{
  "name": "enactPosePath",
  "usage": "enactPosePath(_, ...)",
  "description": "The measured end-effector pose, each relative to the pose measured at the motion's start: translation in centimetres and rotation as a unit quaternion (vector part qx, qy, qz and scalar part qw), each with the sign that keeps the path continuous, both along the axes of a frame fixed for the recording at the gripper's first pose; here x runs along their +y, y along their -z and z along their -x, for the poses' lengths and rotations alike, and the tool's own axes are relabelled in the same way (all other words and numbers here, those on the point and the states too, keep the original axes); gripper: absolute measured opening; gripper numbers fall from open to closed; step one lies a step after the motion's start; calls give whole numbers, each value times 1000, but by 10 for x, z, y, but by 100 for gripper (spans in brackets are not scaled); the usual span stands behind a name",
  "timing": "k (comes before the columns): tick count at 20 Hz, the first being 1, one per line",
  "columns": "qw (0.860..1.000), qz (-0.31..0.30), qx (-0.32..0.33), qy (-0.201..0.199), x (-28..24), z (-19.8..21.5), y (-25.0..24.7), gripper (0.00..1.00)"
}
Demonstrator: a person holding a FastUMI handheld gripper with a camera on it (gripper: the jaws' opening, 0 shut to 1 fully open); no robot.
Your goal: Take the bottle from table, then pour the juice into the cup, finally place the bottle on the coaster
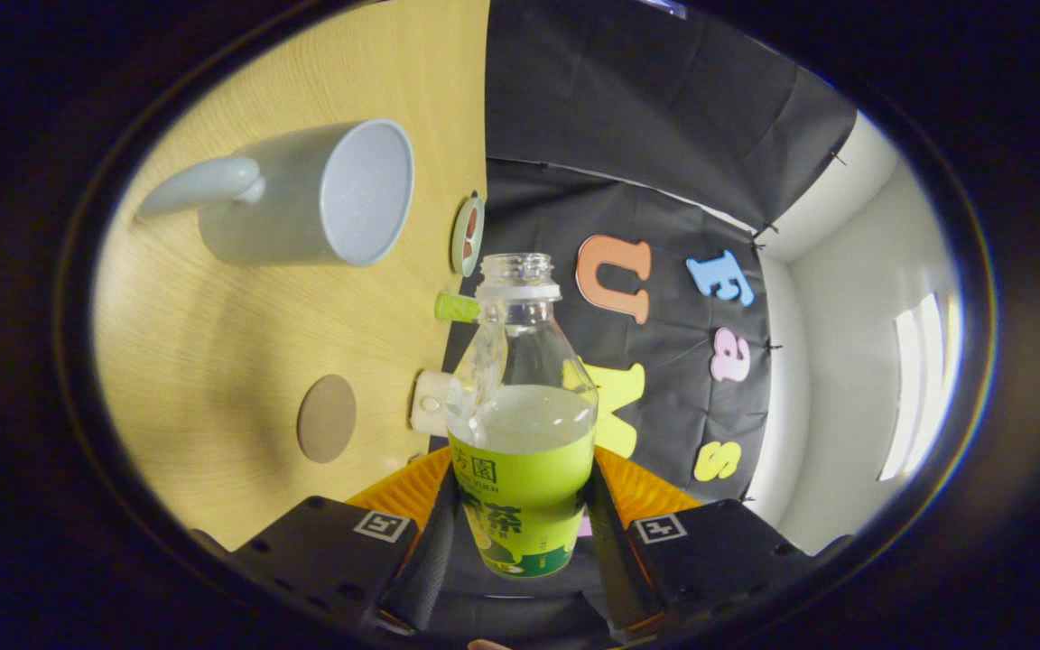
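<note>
My gripper [520, 492] is shut on a clear bottle [524, 433] with a green label, both fingers pressing its lower body. The bottle has no cap, and pale juice fills it to about the top of the label. The view is rolled, so the wooden table [213, 361] stands like a wall to the left of the bottle. A pale grey mug [303, 194] stands on the table beyond and left of the bottle's mouth, its opening showing empty. A round brown coaster [326, 418] lies on the table closer to the fingers, left of the bottle.
A green cap [457, 307] lies near the table's far edge beside the bottle's neck. A small white object [430, 402] and a small round green-rimmed dish [467, 236] sit along that same edge. Black cloth and a white wall stand behind.
</note>
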State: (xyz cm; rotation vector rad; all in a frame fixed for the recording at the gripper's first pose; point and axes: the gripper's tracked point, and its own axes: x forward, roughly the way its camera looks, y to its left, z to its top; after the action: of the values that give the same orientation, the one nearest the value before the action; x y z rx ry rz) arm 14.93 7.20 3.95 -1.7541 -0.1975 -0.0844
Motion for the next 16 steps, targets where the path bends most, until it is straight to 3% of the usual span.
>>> enactPosePath(16, 999, 41, -19, -8, 10, 2, -14, 75)
